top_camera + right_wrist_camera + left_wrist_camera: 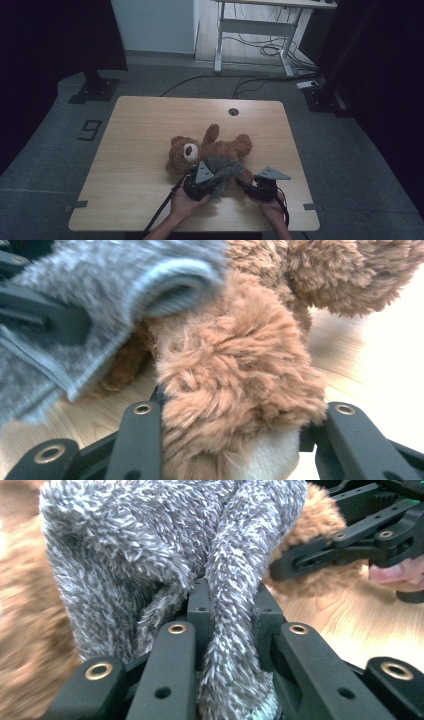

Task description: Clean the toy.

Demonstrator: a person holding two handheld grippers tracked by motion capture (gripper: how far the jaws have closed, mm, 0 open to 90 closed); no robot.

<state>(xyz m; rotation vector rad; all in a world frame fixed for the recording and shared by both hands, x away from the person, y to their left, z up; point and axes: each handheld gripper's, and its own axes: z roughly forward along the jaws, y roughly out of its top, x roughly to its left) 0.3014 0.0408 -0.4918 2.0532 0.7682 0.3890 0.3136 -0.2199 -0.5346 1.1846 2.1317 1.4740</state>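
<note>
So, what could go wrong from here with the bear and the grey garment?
1. The left gripper pinches only a narrow fold of the grey garment; a pull may slip it free.
2. The right gripper holds just one paw of the bear, so the bear may twist or slide on the table.
3. The grippers work close together and may bump.

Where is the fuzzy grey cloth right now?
In the high view the grey cloth lies over the teddy bear near the table's front edge, and the left gripper pinches a fold of it.
</note>
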